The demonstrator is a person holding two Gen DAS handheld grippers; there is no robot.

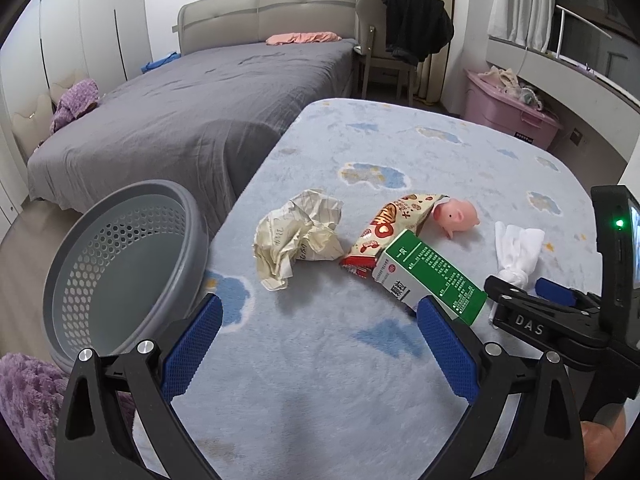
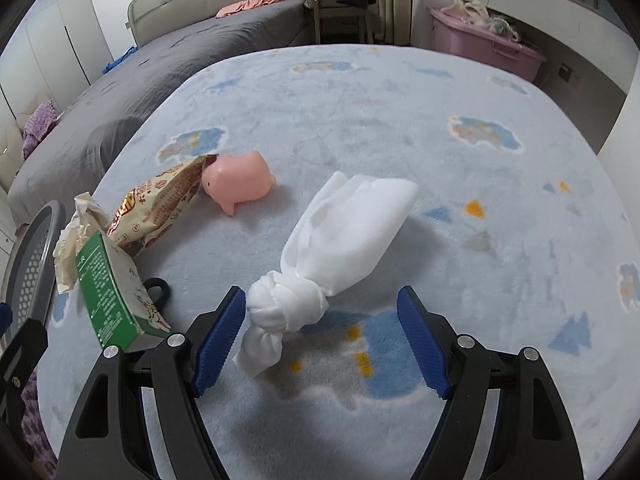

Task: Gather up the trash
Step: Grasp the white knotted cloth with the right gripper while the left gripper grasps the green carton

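On the pale blue fleece-covered table [image 1: 400,152] lie a crumpled paper ball [image 1: 296,238], a snack wrapper [image 1: 394,226], a green and white carton [image 1: 432,276], a pink toy pig [image 1: 456,214] and a knotted white cloth [image 1: 516,252]. My left gripper [image 1: 318,344] is open and empty, low over the table in front of the carton. My right gripper [image 2: 322,340] is open, its jaws on either side of the knotted white cloth [image 2: 320,256], whose knot lies close to the left finger. The carton [image 2: 116,296], wrapper [image 2: 160,204], paper ball [image 2: 74,240] and pig [image 2: 238,180] show at left.
A grey perforated basket [image 1: 120,264] stands tilted at the table's left edge, also in the right wrist view [image 2: 32,264]. A grey bed [image 1: 180,120] is behind, a chair with black clothes [image 1: 408,28] and a pink bin [image 1: 512,112] further back. Purple fleece [image 1: 24,400] lies at lower left.
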